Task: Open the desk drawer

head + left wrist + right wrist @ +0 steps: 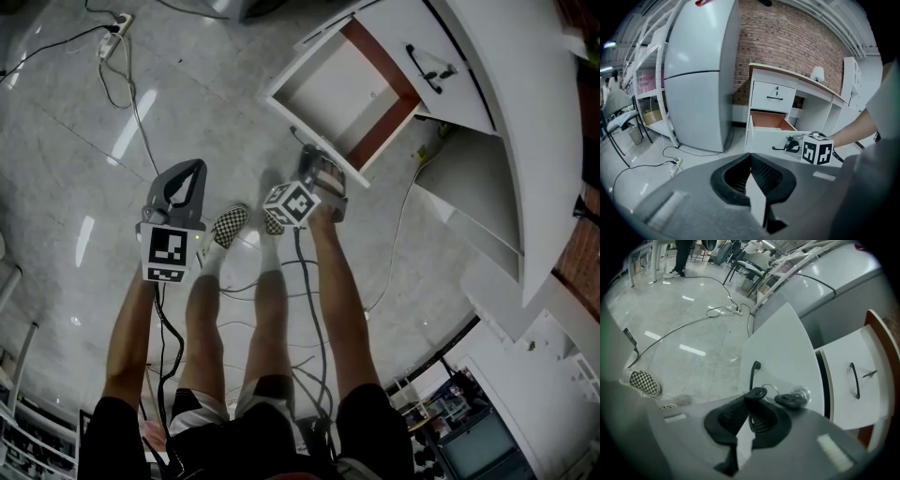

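white drawer (339, 92) of the desk (525, 141) stands pulled out, right gripper (751, 401) pinching its black handle (752, 373), left gripper (750, 161) pressed together, empty; next, likely, let go.

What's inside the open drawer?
Nothing that shows: the drawer has a bare pale bottom and reddish-brown inner walls. Any part tucked under the desk is hidden from view.

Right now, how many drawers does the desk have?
2. The shut drawer is up top on the desk. The open drawer sticks out just below it. Another could hide lower down.
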The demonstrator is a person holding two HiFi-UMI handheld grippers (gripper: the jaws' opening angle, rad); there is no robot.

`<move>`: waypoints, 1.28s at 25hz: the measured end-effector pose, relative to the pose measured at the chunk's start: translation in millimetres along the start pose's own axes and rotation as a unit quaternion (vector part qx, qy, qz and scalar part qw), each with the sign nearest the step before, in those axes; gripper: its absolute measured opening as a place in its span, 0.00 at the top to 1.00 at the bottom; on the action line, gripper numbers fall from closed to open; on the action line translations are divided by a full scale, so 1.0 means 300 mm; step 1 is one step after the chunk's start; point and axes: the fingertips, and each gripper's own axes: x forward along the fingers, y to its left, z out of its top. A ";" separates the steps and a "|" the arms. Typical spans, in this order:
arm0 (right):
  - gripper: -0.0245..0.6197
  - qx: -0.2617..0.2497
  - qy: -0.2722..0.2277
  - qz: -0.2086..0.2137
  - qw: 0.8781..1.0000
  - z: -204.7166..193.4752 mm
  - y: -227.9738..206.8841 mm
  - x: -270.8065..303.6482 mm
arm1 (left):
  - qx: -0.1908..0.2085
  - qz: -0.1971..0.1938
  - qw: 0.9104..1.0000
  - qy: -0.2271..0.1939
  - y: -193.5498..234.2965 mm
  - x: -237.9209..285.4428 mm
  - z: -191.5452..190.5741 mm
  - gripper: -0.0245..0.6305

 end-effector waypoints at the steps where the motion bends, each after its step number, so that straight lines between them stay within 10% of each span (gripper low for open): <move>1: 0.94 0.000 0.000 -0.001 1.000 0.003 0.005 -0.003 | 0.000 -0.001 1.000 0.000 0.000 -0.002 0.000 0.95; 29: 0.92 0.014 0.015 -0.049 0.999 0.017 0.020 -0.012 | -0.003 0.006 1.000 0.021 0.012 -0.005 -0.002 0.95; 32: 0.71 0.023 0.019 -0.035 0.999 0.004 0.050 -0.028 | 0.000 0.007 1.000 0.025 0.013 -0.009 0.009 0.95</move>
